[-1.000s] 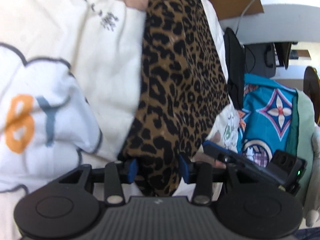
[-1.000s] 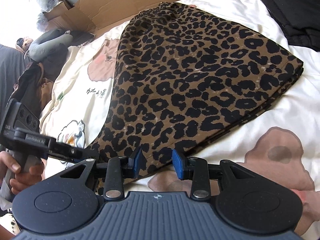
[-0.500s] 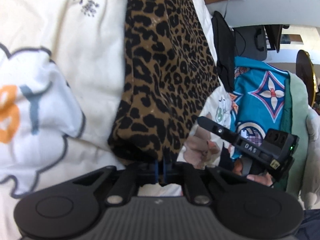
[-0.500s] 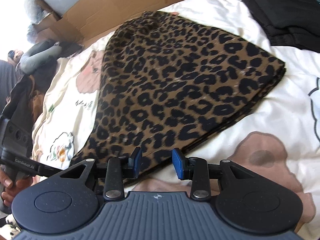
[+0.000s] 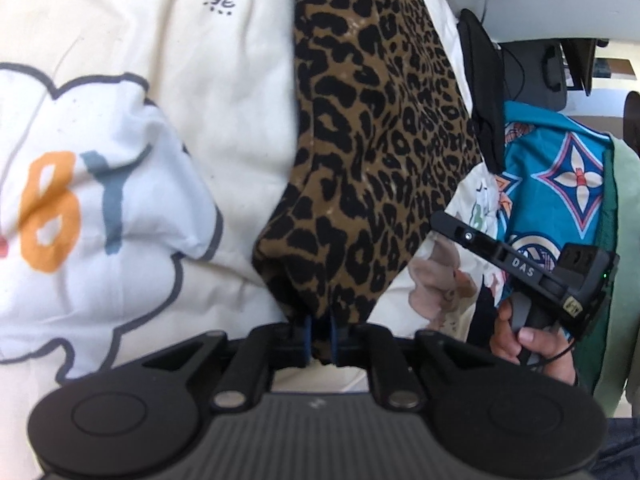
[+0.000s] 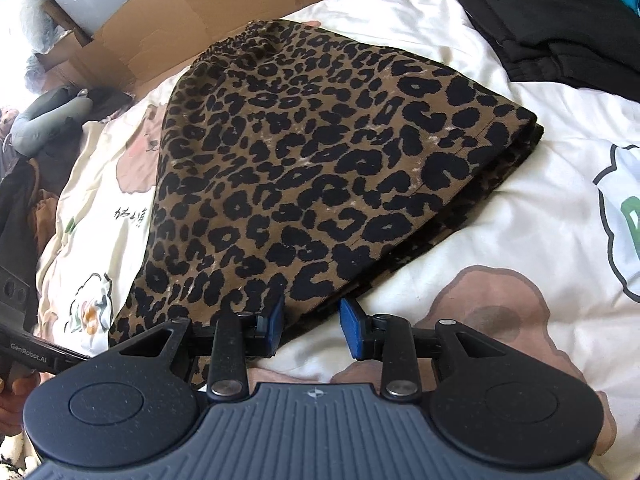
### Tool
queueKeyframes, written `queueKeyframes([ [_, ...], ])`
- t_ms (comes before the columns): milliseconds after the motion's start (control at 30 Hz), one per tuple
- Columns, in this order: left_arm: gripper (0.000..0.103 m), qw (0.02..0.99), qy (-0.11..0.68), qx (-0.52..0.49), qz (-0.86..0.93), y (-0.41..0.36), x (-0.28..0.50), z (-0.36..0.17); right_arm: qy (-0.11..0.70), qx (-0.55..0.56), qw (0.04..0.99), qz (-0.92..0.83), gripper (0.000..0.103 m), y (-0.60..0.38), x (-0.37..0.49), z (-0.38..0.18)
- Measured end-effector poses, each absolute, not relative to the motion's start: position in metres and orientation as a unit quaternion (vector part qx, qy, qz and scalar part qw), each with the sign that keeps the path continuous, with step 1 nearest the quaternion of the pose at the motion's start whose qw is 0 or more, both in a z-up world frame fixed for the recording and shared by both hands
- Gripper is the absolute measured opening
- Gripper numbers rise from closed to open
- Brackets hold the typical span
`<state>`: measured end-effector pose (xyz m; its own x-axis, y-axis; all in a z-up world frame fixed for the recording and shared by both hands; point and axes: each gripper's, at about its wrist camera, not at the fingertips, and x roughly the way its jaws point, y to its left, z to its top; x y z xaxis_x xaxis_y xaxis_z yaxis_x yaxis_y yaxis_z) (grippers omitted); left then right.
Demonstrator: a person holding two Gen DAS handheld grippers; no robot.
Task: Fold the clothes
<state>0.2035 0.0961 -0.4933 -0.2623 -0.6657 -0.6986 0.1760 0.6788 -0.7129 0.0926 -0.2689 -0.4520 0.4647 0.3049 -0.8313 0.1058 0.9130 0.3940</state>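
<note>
While left gripper (image 5: 320, 338) jaws pinch soft leopard-print garment (image 6: 320, 168) corner, right gripper (image 6: 312, 326) jaws gape wide.

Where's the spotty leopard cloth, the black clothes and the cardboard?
leopard cloth (image 6: 320, 168), right wrist view, middle of its top layer.
black clothes (image 6: 560, 20), right wrist view, middle of the folded pile.
cardboard (image 6: 240, 4), right wrist view, flat brown panel.
</note>
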Motion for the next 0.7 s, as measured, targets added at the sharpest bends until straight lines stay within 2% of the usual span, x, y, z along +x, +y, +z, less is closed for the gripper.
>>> queueKeyframes([
  [300,0.035,0.58,0.711,-0.195,-0.347,0.1,0.196,-0.499,0.515,0.198,0.832,0.058,0.038,-0.267,0.092,-0.453],
  [500,0.053,0.573,0.706,-0.233,-0.345,0.099,0.195,-0.507,0.516,0.197,0.832,0.059,0.038,-0.267,0.093,-0.454],
  [600,0.051,0.572,0.705,-0.243,-0.342,0.098,0.195,-0.504,0.515,0.201,0.831,0.058,0.038,-0.268,0.093,-0.454],
  [667,0.031,0.566,0.703,-0.253,-0.349,0.097,0.196,-0.502,0.514,0.202,0.831,0.058,0.038,-0.269,0.092,-0.454],
  [700,0.031,0.562,0.7,-0.259,-0.355,0.098,0.196,-0.499,0.515,0.201,0.831,0.058,0.038,-0.269,0.092,-0.454],
])
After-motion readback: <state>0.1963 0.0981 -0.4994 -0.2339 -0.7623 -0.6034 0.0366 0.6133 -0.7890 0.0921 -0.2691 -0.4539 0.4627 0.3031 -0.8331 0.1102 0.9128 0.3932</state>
